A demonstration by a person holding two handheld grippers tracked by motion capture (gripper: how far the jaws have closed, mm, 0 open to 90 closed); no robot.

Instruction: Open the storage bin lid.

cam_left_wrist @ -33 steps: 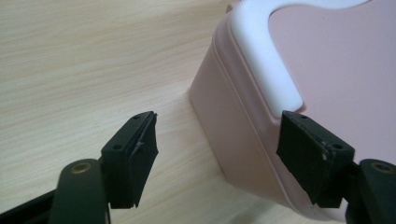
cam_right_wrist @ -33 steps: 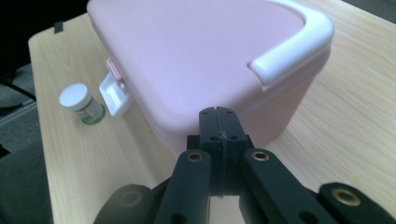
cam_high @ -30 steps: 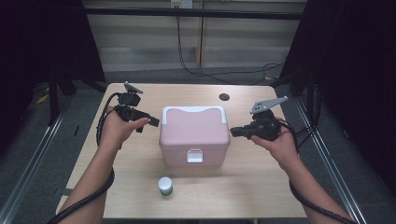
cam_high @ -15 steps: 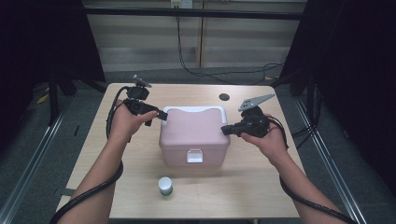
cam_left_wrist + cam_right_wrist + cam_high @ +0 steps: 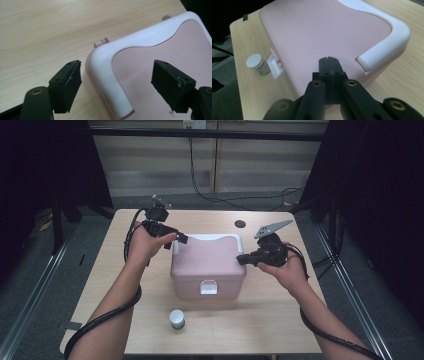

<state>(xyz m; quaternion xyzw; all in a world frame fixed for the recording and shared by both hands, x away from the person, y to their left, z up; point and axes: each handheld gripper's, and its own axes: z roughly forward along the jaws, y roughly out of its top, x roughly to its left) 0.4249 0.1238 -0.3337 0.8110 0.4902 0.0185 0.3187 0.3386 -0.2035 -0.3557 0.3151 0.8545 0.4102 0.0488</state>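
A pink box [image 5: 207, 265] with a white U-shaped handle [image 5: 207, 239] lying flat on its lid stands mid-table. My left gripper [image 5: 179, 240] hovers at the box's back left corner, open. In the left gripper view its jaws [image 5: 117, 70] straddle the end of the white handle [image 5: 110, 72] without touching it. My right gripper [image 5: 241, 259] is shut and empty, its tip at the box's right edge. In the right gripper view the closed tip [image 5: 328, 60] sits just above the pink lid [image 5: 324, 30]. A white latch [image 5: 275, 63] hangs at the front.
A small white-capped bottle [image 5: 176, 318] stands on the wooden table [image 5: 125, 270] in front of the box, also seen as the bottle [image 5: 257, 64] beside the latch. A dark round hole [image 5: 240, 224] lies at the table's back. Cables trail from both grippers.
My left hand has moved right and toward the back, up to the box's back left corner. The right hand has edged slightly left to the box's side.
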